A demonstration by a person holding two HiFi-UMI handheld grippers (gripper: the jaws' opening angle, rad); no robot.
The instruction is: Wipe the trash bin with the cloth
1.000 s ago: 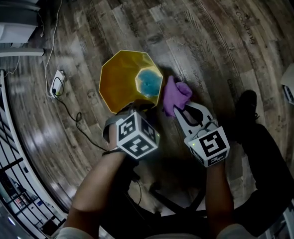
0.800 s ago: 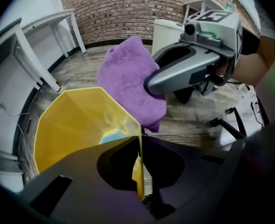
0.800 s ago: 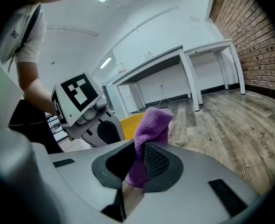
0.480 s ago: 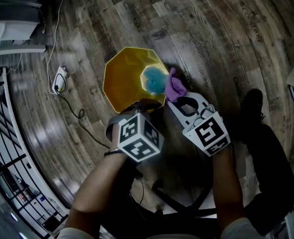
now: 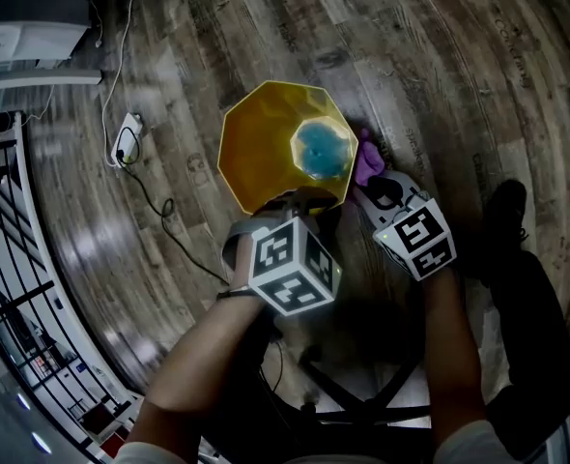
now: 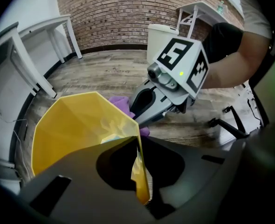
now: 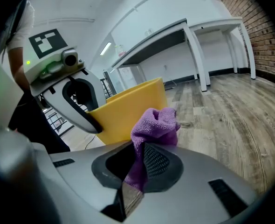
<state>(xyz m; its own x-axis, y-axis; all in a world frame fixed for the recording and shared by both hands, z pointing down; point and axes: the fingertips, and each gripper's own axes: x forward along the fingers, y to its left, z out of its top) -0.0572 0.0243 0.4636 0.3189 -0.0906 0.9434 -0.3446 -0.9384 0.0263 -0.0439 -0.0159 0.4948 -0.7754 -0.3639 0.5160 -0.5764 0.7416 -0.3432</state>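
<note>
Starting at the left, the trash bin (image 5: 262, 148) stands upright on the wood floor with its yellow mouth open and something blue at the bottom. The left gripper (image 5: 299, 201) hasn't let go. Its claw is pressed together on the rim at the bin's 6 o'clock, pinching the thin wall and steadying it, just as it was a second ago.

The change is on the right side. The purple cloth (image 5: 366, 159), which a second ago showed in full beside the bin at 3 o'clock, has sunk down along the outer wall. From above, only a sliver of it now peeks past the rim. The right gripper (image 5: 374, 184) has dropped with it, claw pinching the cloth, the bunched end sticking out ahead of the tips towards the yellow side.

I'd read that as a downward wiping stroke on the outside of the bin, under way. Whether the cloth presses the wall or rides just beside it, I can't tell.
</note>
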